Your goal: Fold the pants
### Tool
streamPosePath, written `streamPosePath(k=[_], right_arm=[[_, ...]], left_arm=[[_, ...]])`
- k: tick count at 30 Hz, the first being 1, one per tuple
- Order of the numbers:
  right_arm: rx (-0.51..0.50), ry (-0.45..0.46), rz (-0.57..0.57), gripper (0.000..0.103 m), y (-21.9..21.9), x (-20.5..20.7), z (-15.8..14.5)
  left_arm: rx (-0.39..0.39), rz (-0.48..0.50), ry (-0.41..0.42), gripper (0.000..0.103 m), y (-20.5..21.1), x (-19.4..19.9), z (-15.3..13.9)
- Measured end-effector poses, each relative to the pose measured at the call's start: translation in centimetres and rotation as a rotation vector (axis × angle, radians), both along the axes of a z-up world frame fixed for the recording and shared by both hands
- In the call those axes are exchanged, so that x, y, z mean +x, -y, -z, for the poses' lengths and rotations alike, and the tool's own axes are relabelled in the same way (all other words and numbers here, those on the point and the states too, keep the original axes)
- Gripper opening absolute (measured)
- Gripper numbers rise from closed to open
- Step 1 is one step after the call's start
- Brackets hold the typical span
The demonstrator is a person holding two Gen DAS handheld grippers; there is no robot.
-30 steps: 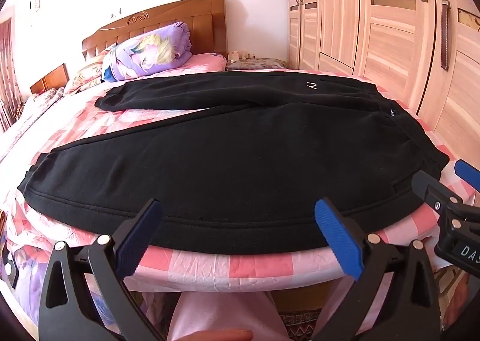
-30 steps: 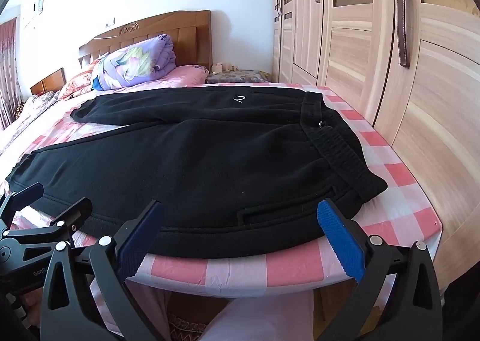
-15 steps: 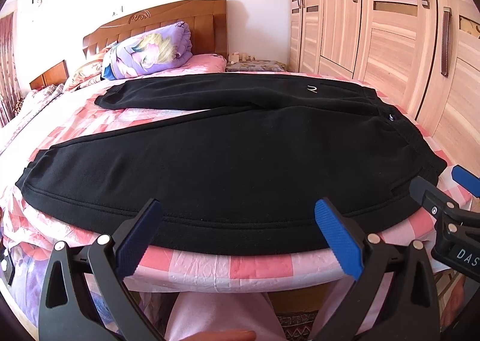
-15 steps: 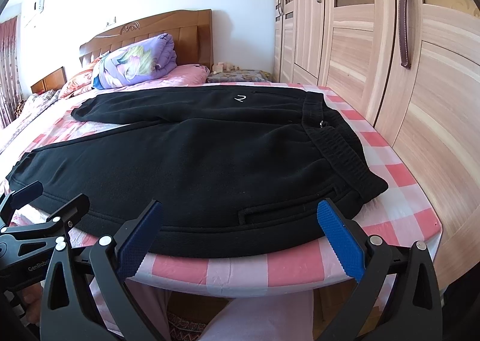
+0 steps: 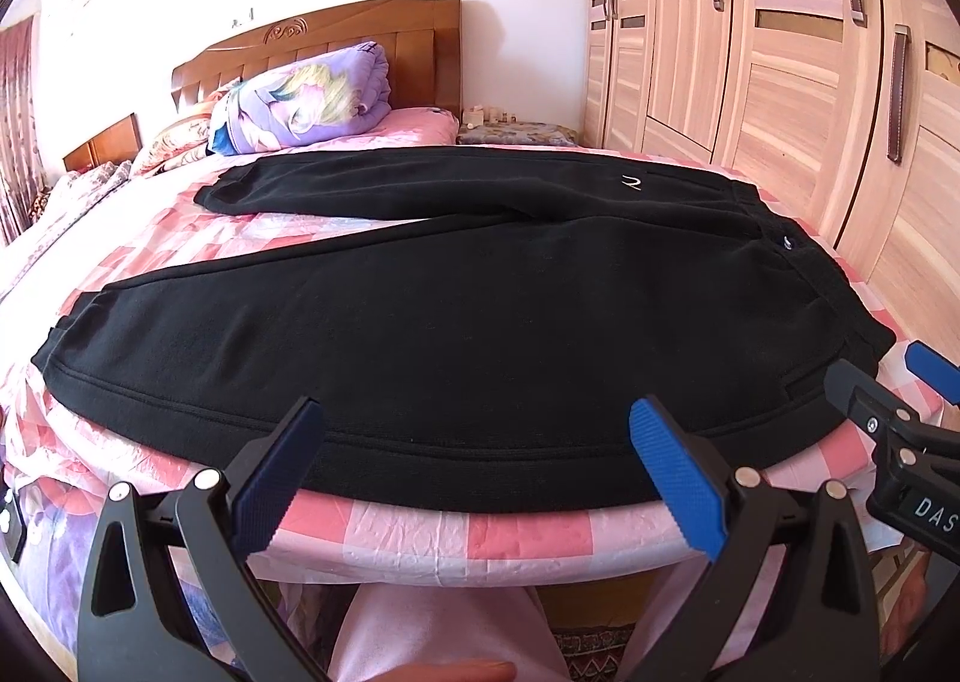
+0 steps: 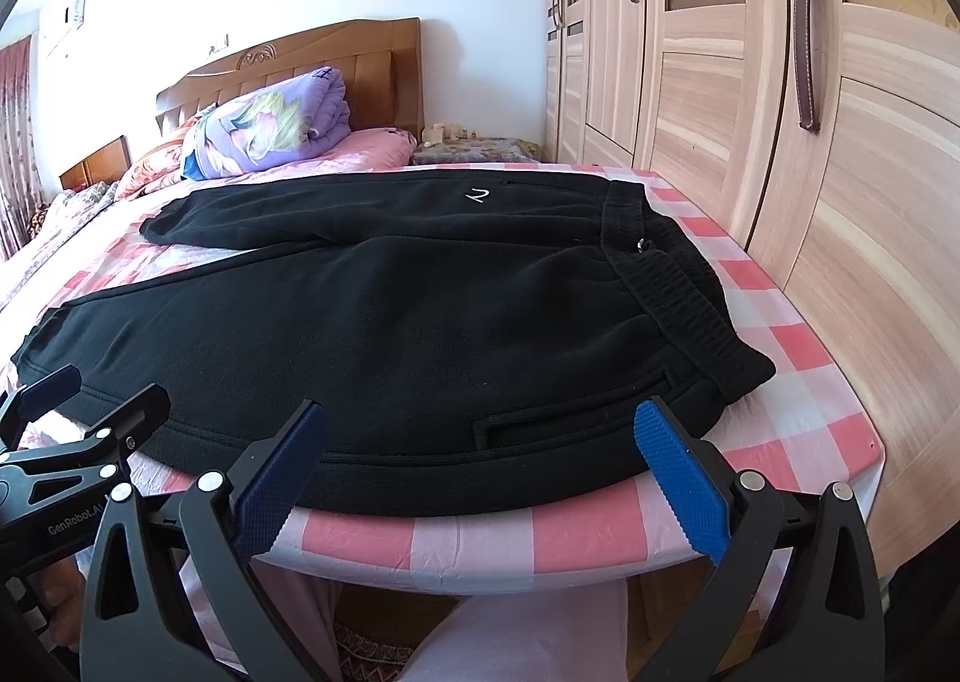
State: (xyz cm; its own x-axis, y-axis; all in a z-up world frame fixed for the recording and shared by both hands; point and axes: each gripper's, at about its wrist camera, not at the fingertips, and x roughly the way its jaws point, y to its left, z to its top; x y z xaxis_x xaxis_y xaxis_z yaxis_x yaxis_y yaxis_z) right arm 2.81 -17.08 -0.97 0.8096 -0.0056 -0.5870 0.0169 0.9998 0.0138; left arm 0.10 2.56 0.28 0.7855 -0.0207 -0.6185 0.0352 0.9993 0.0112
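Note:
Black pants (image 5: pixel 468 310) (image 6: pixel 390 322) lie flat on the bed, waistband (image 6: pixel 672 286) to the right, both legs running left; the far leg (image 5: pixel 420 190) is spread away from the near one. My left gripper (image 5: pixel 474 472) hovers open at the bed's front edge, just short of the near leg's side seam. My right gripper (image 6: pixel 477 472) is open too, in front of the hip pocket (image 6: pixel 576 412). Neither holds cloth. Each gripper also shows at the edge of the other's view.
The bed has a pink checked sheet (image 5: pixel 480 538) (image 6: pixel 798 382), a wooden headboard (image 5: pixel 336 46) and a folded purple quilt (image 5: pixel 300 100) at its head. A tall wooden wardrobe (image 6: pixel 780 142) stands close along the right. The person's pink-trousered legs (image 5: pixel 444 634) are below.
Both grippers have risen slightly and drifted a little; the pants appear a touch lower and farther in view. Nothing was grasped and the pants lie as before.

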Motion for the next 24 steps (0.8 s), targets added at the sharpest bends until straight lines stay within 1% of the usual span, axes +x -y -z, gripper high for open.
streamPosePath(k=[24], right_arm=[[0.013,-0.019,0.002,0.099,0.18,-0.05,0.73]], left_arm=[[0.0,-0.017,-0.019,0.102,-0.47,0.2,0.75]])
